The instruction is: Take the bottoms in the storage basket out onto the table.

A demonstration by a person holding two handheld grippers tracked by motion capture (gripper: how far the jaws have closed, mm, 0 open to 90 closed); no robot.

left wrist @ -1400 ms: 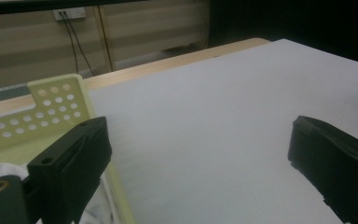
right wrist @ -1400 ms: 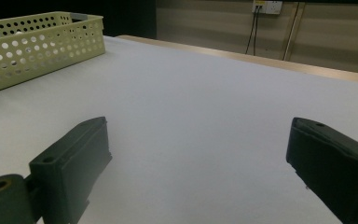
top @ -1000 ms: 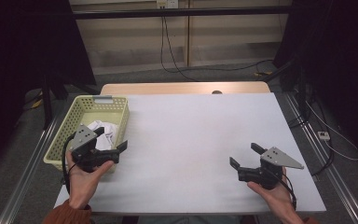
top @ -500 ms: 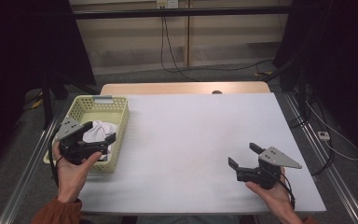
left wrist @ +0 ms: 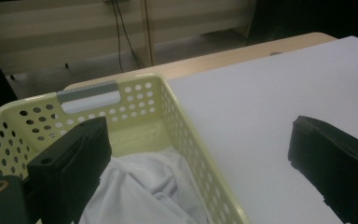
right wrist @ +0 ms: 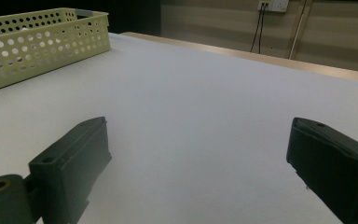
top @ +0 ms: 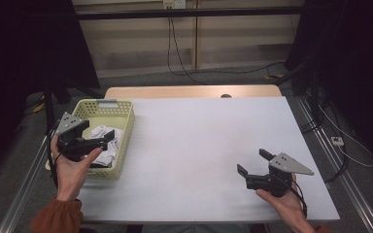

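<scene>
We hold our left gripper (top: 99, 137) wide open, empty, over the white cloth (top: 102, 141) in the yellow basket (top: 125, 127) at nine o'clock; our right gripper (top: 252, 162), at five o'clock, gapes empty too.

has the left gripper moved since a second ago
Yes. In the high view the left gripper has gone left and away from the person, off the white table and over the yellow basket with the white cloth.

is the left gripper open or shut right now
Open: the left gripper has its fingers spread wide over the basket, nothing between them but the white cloth below.
</scene>
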